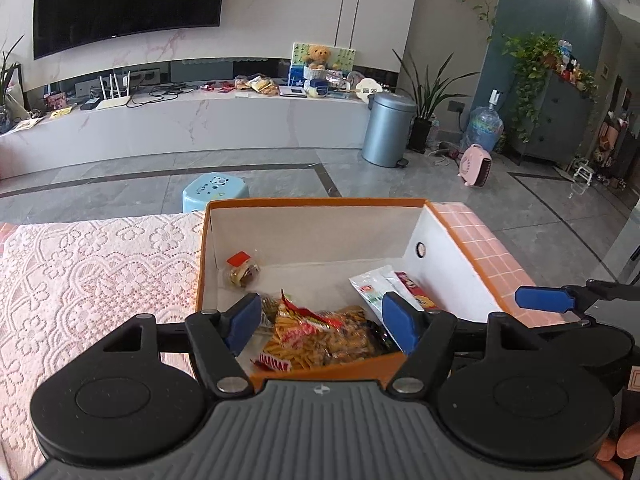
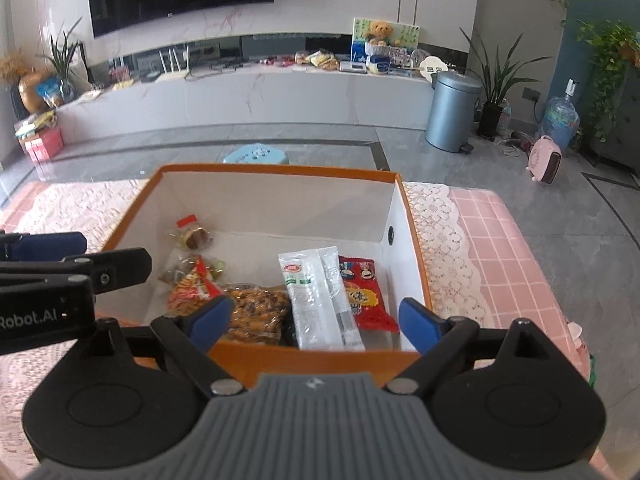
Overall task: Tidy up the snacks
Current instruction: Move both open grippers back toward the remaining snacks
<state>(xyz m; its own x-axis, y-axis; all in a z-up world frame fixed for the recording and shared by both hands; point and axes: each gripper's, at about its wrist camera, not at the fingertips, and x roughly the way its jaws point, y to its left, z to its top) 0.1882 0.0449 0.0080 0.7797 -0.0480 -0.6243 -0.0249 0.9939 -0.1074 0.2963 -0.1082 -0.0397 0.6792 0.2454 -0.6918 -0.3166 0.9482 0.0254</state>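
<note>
Snacks [image 2: 304,300] lay together inside the orange box [image 2: 276,170] on the near table, so they stayed tidy; left gripper [image 1: 320,322] and right gripper [image 2: 316,320] hung wide open, holding nothing

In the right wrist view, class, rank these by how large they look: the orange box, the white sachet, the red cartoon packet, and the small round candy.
1. orange box
2. white sachet
3. red cartoon packet
4. small round candy, though it lies farther back, which shrinks it.

"Robot.AI" on the left gripper [image 2: 48,264].
</note>
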